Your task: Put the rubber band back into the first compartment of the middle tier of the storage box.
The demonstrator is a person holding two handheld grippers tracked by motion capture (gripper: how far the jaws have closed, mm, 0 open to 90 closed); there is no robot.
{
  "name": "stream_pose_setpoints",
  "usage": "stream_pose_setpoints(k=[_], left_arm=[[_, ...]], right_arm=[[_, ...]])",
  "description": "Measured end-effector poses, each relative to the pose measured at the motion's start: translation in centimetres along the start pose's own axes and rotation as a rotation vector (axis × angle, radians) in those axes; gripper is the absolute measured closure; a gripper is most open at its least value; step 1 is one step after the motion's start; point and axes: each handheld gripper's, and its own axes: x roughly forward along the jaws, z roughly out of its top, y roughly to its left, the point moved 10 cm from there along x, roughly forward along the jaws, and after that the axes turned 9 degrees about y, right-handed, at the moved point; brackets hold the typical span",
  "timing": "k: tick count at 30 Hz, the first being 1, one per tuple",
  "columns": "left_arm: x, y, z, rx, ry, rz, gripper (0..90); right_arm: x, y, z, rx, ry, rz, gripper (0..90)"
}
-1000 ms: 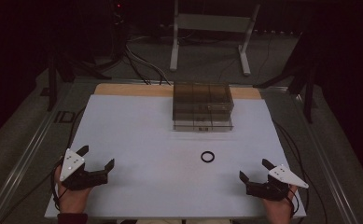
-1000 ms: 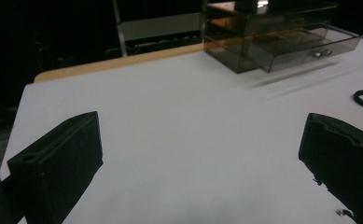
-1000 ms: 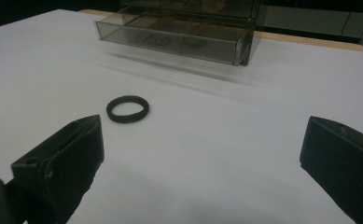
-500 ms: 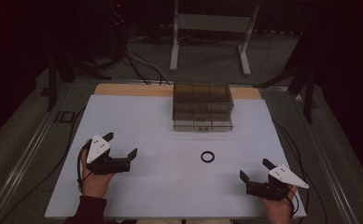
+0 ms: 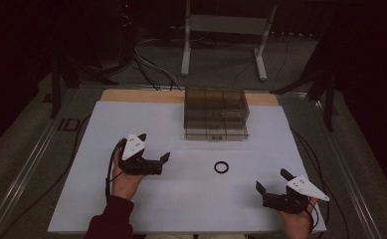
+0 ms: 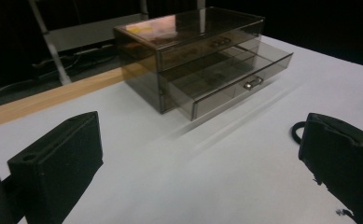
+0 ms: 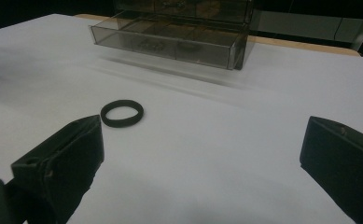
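Black ring: lay loose on the white table, in front of the drawer box.
Left gripper: gaped empty, left of the ring.
Drawer: pulled out, waiting.
Right gripper: gaped empty; nothing picked up yet.

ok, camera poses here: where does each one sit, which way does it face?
High view: above the person's side, looking forward and down on the white table; both forearms, left gripper, right gripper.
Left gripper view: on the left gripper, facing the drawer box; own open jaws show.
Right gripper view: on the right gripper, facing the black ring; own open jaws show.
All three views share box and ring.
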Motion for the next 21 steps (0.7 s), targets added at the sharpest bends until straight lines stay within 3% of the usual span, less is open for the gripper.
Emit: stream_pose_setpoints(k=[21], left_arm=[[7.0,-5.1,0.7,0.039,0.083,-0.107,0.4]], right_arm=[[-0.1,-0.2,0.1,0.000,-0.009,-0.003,0.1]])
